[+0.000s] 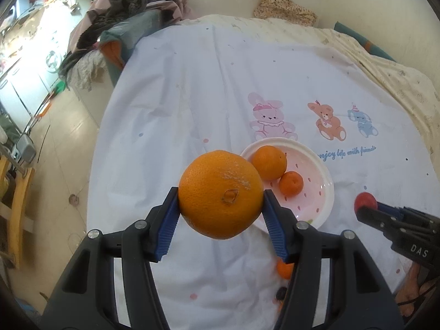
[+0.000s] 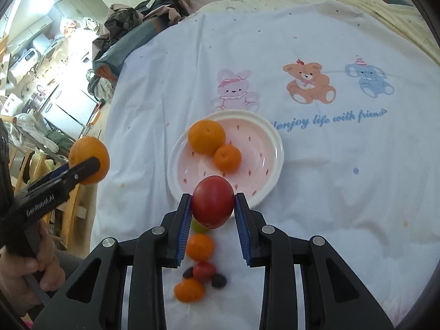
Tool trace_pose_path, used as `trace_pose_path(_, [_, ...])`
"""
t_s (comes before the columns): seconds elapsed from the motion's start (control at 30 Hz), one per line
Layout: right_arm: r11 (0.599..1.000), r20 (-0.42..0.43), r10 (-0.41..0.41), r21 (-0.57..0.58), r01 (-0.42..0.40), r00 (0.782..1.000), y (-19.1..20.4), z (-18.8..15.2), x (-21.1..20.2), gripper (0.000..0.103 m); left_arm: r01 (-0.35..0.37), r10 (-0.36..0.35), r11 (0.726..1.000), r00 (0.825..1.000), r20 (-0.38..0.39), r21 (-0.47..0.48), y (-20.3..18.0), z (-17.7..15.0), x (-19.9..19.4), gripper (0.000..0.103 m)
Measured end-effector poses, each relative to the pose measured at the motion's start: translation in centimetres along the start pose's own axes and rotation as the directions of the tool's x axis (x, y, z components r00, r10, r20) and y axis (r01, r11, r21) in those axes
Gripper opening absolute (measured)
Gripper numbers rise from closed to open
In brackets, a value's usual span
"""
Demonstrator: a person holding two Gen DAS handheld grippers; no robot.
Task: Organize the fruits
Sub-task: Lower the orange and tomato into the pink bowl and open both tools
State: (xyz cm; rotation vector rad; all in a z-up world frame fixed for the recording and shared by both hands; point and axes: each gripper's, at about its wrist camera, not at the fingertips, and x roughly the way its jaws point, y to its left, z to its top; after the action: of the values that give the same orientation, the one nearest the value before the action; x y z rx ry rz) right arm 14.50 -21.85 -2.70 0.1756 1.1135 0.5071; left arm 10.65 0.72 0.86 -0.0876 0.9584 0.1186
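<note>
My left gripper (image 1: 221, 207) is shut on a large orange (image 1: 221, 194) and holds it above the cloth, just left of the pink plate (image 1: 316, 192). The plate (image 2: 264, 148) holds an orange (image 2: 206, 136) and a small mandarin (image 2: 227, 157). My right gripper (image 2: 213, 206) is shut on a red tomato (image 2: 213, 205) at the plate's near rim. Loose fruit lies on the cloth below it: a mandarin (image 2: 200, 246), a small red fruit (image 2: 204, 271), dark grapes (image 2: 219, 281), another mandarin (image 2: 189, 290). The right gripper and its tomato (image 1: 365, 200) show at the right in the left wrist view.
A white cloth (image 2: 330, 165) with cartoon animals covers the table. Piled clothes (image 1: 123, 8) lie on a chair at the far left. The table's left edge drops to the tiled floor (image 1: 63, 165). A wooden chair (image 1: 16, 200) stands at the left.
</note>
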Motion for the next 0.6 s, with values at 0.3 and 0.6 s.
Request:
trace_pose_path(0.3, [0.999,-0.041,0.005,0.051,-0.003,0.999,-2.9,2.8,4.6,0.033,-0.01,0.012,0.996,1.0,-0.022,0.086,-2.5,1.4,5.8,0.055])
trace_pose_path(0.6, [0.998,-0.091,0.006,0.058,-0.001,0.996,-4.5,5.3,9.1,0.033,0.036,-0.022,0.996,0.986,-0.164,0.081,-3.7,0.6,12.5,0.055])
